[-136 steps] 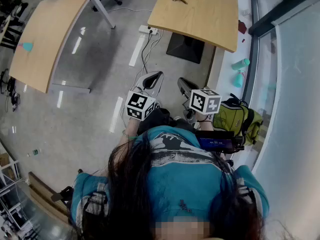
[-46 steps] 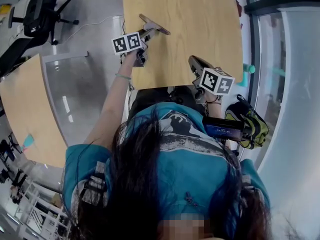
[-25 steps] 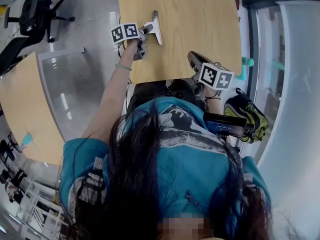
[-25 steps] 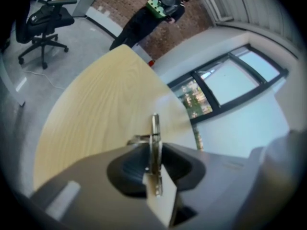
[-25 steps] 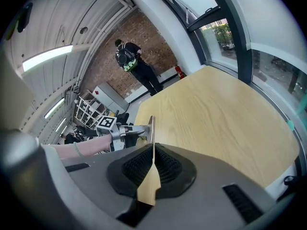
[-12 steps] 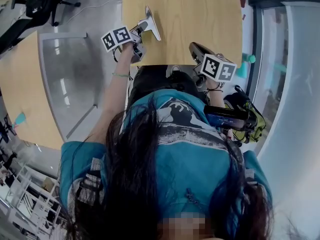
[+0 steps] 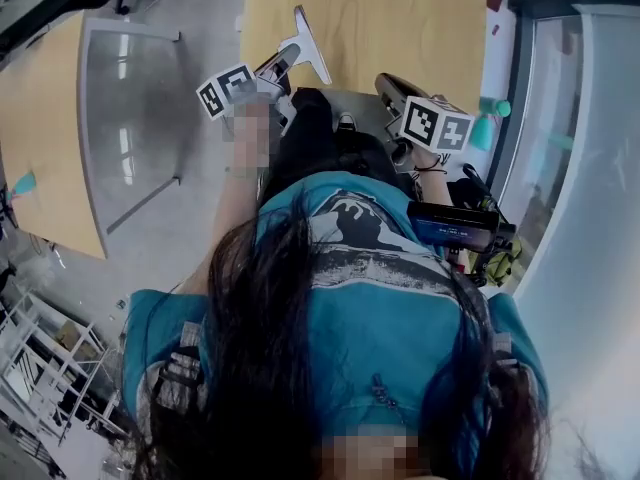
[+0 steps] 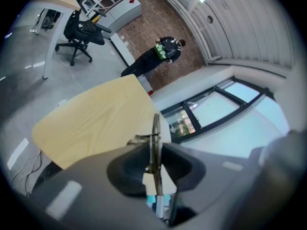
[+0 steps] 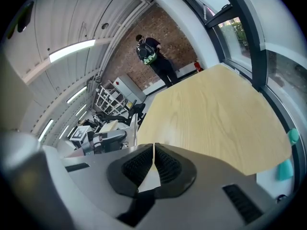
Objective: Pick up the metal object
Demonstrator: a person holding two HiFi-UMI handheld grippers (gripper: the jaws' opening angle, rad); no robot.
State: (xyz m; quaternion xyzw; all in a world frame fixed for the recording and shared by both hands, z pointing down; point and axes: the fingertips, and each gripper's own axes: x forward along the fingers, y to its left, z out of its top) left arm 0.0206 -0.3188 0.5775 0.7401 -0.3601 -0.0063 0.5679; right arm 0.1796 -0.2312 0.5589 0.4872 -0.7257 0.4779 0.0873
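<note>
The metal object (image 7: 309, 44) is a flat, pale grey strip. My left gripper (image 7: 283, 63) is shut on its lower end and holds it in the air over the near left edge of the wooden table (image 7: 400, 18). In the left gripper view the metal object (image 8: 156, 135) shows edge-on as a thin blade, pinched between the dark pads of the left gripper (image 8: 156, 153). My right gripper (image 7: 388, 86) hovers at the table's near edge, to the right of the left one. In its own view the right gripper (image 9: 153, 151) is shut with nothing between its pads.
A green backpack (image 7: 503, 256) and a teal bottle (image 7: 488, 108) lie on the floor by the window wall at the right. A second wooden table (image 7: 40, 138) stands at the left. An office chair (image 8: 80, 28) and a distant person (image 9: 154, 55) are beyond the table.
My left gripper has lifted the metal object off the table and drawn it back towards the near edge. The right gripper has shifted a little. The person has stepped back from the table.
</note>
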